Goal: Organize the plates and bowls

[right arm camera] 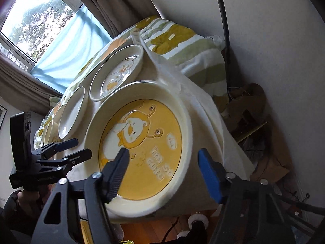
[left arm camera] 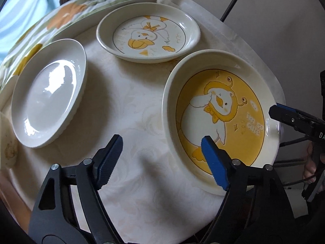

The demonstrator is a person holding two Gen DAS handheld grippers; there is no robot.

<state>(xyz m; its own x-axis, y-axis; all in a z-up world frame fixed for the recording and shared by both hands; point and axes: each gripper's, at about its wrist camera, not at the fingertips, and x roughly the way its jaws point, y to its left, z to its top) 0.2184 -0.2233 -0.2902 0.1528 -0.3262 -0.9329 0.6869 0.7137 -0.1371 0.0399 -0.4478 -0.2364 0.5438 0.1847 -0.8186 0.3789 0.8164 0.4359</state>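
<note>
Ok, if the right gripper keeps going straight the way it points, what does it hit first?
Probably the near rim of the yellow duck plate: the open right gripper straddles that rim, one finger over the plate, the other outside. Depth is unclear.

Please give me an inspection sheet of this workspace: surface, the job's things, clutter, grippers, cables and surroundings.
Surface: table under a pale patterned cloth.
Job's things: yellow duck plate at the near edge; small duck plate behind it; plain white plate to the left; more dishes beyond it, unclear.
Clutter: nothing seen on the cloth besides the dishes.
Grippers: left gripper open, one finger above the yellow plate; right gripper open, straddling that plate's rim.
Cables: dark cable along the wall.
Surroundings: window, curtain, flowered quilt, cardboard on the floor.
</note>
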